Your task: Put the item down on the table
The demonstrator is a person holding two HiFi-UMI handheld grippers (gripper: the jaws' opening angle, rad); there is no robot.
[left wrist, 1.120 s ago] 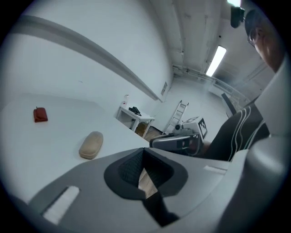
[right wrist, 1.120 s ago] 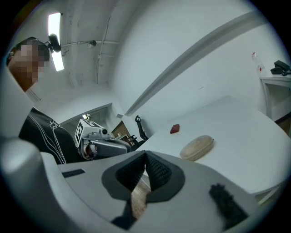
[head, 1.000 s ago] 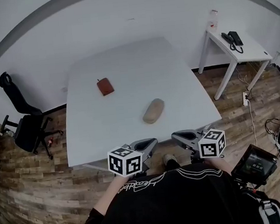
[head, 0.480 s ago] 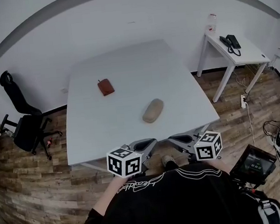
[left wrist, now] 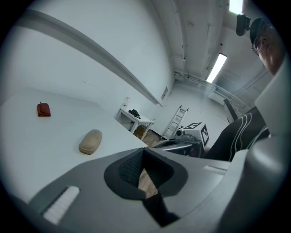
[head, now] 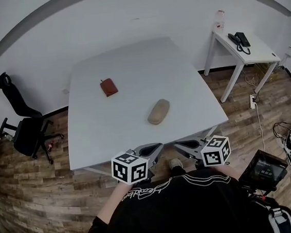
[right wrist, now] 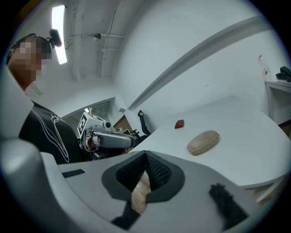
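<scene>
One tan case (head: pixel 158 111) lies mid-desk (head: pixel 182 73); one red pouch (head: pixel 109 87) lies toward the desk's far left. Two hand-held grippers, the left hand-held gripper (head: pixel 151 149) and the right hand-held gripper (head: pixel 185 146), hang at the desk's near edge, jaws closed and empty.

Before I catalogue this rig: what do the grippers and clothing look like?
The left gripper and right gripper: grey bodies, black textured pads, each with a white cube bearing black square markers. The person wears a black top with white lines.

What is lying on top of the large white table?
Two things: a tan oblong case near the middle and a small red pouch farther back. The near edge of the table is partly covered by the left tool and right tool.
</scene>
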